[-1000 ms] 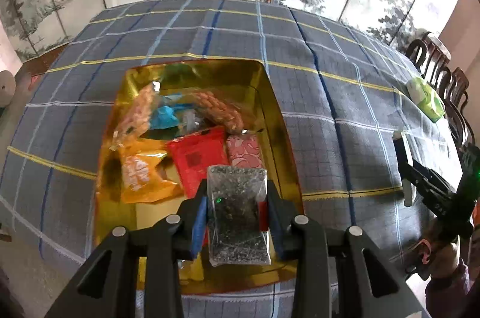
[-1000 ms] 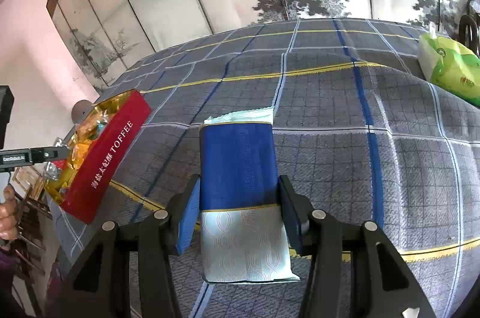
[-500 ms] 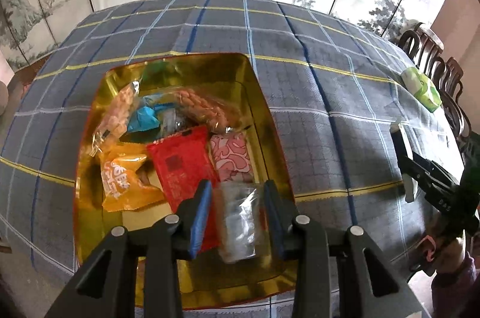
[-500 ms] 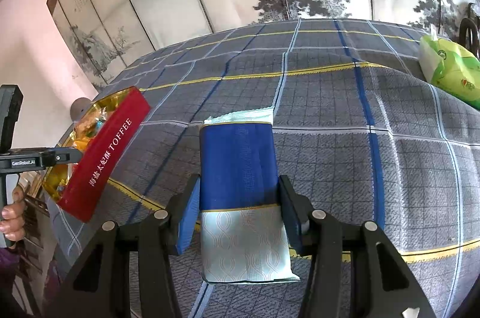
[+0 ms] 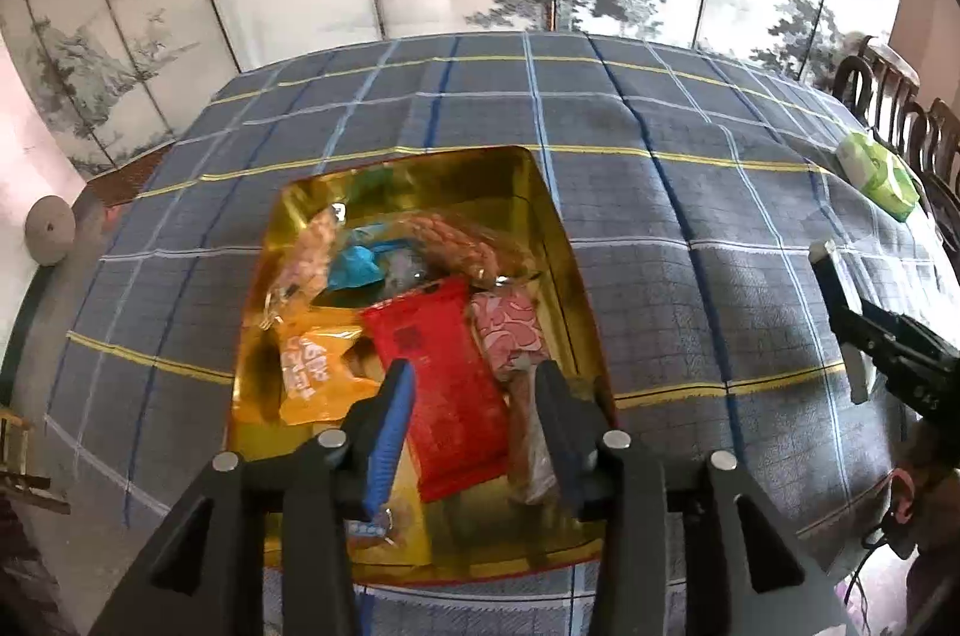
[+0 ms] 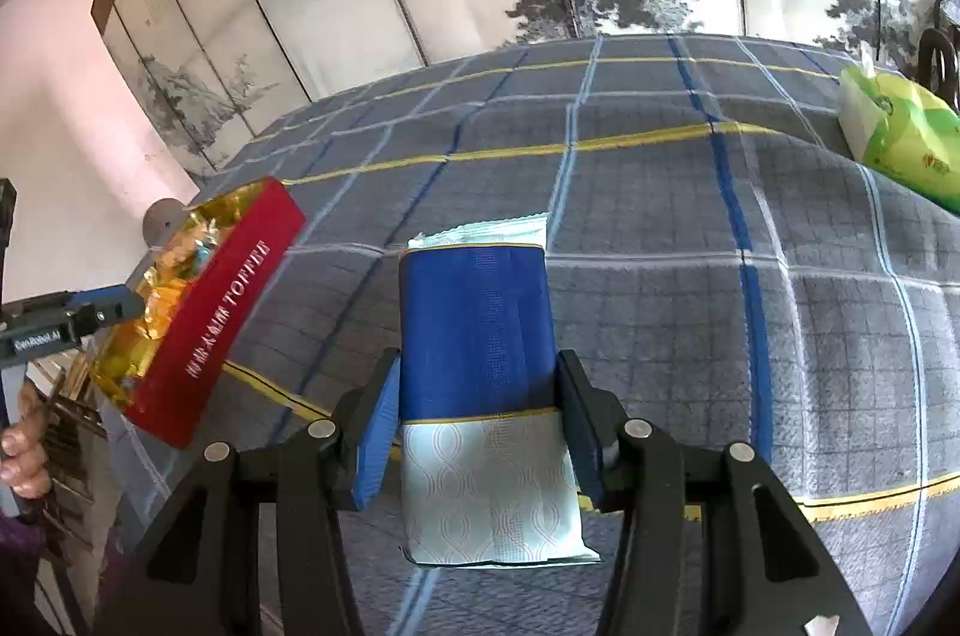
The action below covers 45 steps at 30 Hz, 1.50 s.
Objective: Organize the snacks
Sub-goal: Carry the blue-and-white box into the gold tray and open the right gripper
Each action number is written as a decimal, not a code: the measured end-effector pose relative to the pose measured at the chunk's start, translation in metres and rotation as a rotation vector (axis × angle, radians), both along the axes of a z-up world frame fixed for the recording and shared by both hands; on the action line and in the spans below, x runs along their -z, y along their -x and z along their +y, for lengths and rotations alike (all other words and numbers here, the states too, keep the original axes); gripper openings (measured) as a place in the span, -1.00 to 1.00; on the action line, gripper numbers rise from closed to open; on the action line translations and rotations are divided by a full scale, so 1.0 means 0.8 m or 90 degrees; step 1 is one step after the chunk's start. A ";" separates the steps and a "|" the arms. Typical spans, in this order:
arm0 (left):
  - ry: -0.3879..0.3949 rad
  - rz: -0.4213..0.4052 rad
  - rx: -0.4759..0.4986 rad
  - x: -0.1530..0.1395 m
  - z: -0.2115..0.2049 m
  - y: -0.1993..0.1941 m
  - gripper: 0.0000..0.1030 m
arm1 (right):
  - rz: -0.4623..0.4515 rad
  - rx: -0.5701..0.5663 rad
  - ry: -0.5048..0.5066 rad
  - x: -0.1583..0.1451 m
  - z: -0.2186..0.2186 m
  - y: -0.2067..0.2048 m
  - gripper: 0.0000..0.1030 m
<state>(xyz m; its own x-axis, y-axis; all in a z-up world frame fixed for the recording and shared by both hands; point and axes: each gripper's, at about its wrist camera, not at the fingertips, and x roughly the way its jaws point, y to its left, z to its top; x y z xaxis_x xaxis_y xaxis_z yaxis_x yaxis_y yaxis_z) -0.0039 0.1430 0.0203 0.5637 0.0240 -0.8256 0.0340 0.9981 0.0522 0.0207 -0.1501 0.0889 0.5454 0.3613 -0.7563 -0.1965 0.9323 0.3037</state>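
From the left wrist view, the left claw (image 5: 474, 399) hung over the near end of the gold tin (image 5: 567, 240), which sat on the counter (image 5: 690, 192) under a grey checked cloth. Its jaws had just been opening and stood apart with nothing gripped; a red packet (image 5: 447, 378) lay in the tin below the gap. A clear packet (image 5: 531, 438) lay beside it, just inside the right finger. An orange packet (image 5: 315, 372), a pink packet (image 5: 510, 330), a blue wrapper (image 5: 357, 264) and bags of nuts (image 5: 456, 240) filled the rest of the tin. A green tissue pack (image 5: 876, 168) lay far off to the right, and the right claw (image 5: 840, 312) showed at the right edge.

From the right wrist view, the right claw (image 6: 477, 420) was closed on a blue and silver packet (image 6: 480, 336), pads pressed to its two sides, above the cloth. The tin's red side (image 6: 222, 318) showed at the left, with the left claw (image 6: 102, 309) over it. The tissue pack (image 6: 900, 138) lay at the far right.
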 end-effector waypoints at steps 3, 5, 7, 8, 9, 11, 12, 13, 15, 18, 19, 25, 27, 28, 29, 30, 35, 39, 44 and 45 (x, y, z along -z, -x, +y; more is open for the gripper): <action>-0.002 -0.001 -0.013 -0.002 0.006 0.003 -0.17 | -0.016 -0.020 0.001 -0.018 0.013 -0.001 -0.09; -0.006 -0.003 -0.020 -0.002 0.010 0.006 -0.17 | -0.026 -0.036 0.001 -0.029 0.026 -0.003 -0.09; -0.014 -0.004 -0.029 -0.003 0.015 0.009 -0.17 | -0.035 -0.050 -0.002 -0.040 0.042 -0.005 -0.09; -0.019 -0.005 -0.034 -0.003 0.016 0.011 -0.17 | -0.037 -0.057 -0.003 -0.044 0.049 -0.006 -0.09; -0.023 -0.007 -0.039 -0.003 0.019 0.013 -0.17 | -0.039 -0.064 -0.005 -0.048 0.057 -0.008 -0.09; -0.022 -0.009 -0.047 -0.003 0.026 0.017 -0.17 | -0.044 -0.079 -0.009 -0.054 0.072 -0.011 -0.09; -0.021 -0.009 -0.050 -0.003 0.030 0.019 -0.16 | -0.045 -0.089 -0.011 -0.057 0.082 -0.013 -0.09; -0.020 -0.009 -0.054 -0.003 0.033 0.021 -0.16 | -0.045 -0.095 -0.014 -0.059 0.088 -0.014 -0.09; -0.018 -0.010 -0.063 -0.003 0.041 0.025 -0.16 | -0.041 -0.110 -0.022 -0.061 0.105 -0.018 -0.09; -0.021 -0.014 -0.081 0.000 0.054 0.031 -0.16 | -0.035 -0.138 -0.033 -0.063 0.136 -0.026 -0.09; -0.024 -0.015 -0.088 0.001 0.059 0.033 -0.16 | -0.034 -0.145 -0.035 -0.064 0.144 -0.027 -0.09; -0.053 -0.022 -0.137 0.008 0.089 0.048 -0.16 | -0.011 -0.200 -0.041 -0.059 0.212 -0.042 -0.09; -0.066 -0.031 -0.155 0.009 0.098 0.055 -0.16 | 0.001 -0.211 -0.042 -0.054 0.232 -0.050 -0.09; -0.068 -0.035 -0.160 0.009 0.103 0.059 -0.16 | 0.005 -0.213 -0.043 -0.051 0.238 -0.053 -0.09; -0.069 -0.040 -0.165 0.009 0.107 0.062 -0.16 | 0.011 -0.216 -0.046 -0.048 0.246 -0.056 -0.09; -0.070 -0.046 -0.171 0.008 0.111 0.065 -0.16 | 0.017 -0.218 -0.050 -0.046 0.252 -0.061 -0.09; -0.089 -0.067 -0.190 0.006 0.121 0.074 -0.16 | 0.050 -0.220 -0.065 -0.032 0.278 -0.078 -0.09; -0.084 -0.065 -0.193 0.007 0.126 0.074 -0.16 | 0.070 -0.217 -0.064 -0.024 0.296 -0.087 -0.09; -0.084 -0.063 -0.206 0.010 0.132 0.072 -0.16 | 0.082 -0.222 -0.053 -0.016 0.316 -0.087 -0.09; -0.083 -0.062 -0.208 0.010 0.133 0.072 -0.16 | 0.085 -0.222 -0.053 -0.014 0.319 -0.086 -0.09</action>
<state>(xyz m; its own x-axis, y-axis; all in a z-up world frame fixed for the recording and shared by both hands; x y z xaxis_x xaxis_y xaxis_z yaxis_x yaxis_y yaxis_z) -0.0613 0.2497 0.0120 0.5846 0.3180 -0.7464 -0.2973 0.9400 0.1676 0.0897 0.1047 0.1005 0.2782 0.5710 -0.7724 -0.4513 0.7875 0.4196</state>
